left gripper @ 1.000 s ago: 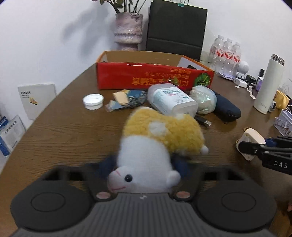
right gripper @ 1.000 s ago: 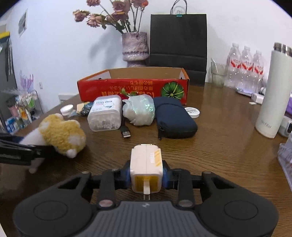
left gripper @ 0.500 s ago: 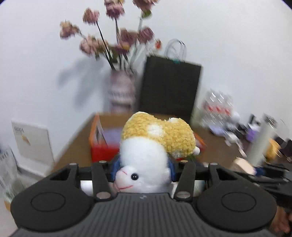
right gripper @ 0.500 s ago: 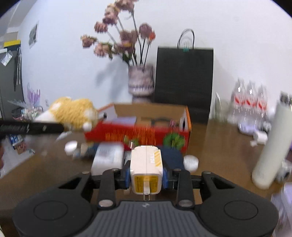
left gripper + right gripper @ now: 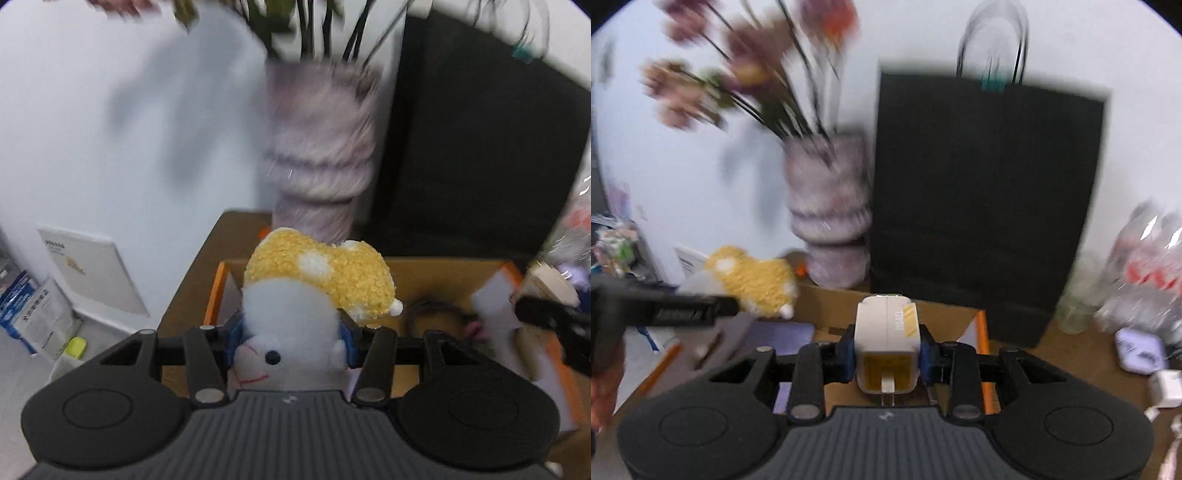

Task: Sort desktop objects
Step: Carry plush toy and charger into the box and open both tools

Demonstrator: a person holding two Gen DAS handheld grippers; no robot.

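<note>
Whereas a second ago both loads sat low over the counter, we now see the left tool (image 5: 291, 332) pinching the plush toy (image 5: 317, 284) and the right tool (image 5: 886, 354) pinching the charger (image 5: 886, 332), mid-frame above the open cardboard box (image 5: 436, 269); release looks next.

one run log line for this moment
left gripper: shut on plush toy | right gripper: shut on charger | both over cardboard box

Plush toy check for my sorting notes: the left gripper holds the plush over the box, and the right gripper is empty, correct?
Not quite. The right gripper is shut on a white charger, as the right wrist view shows. The left gripper does hold the plush over the box.
</note>
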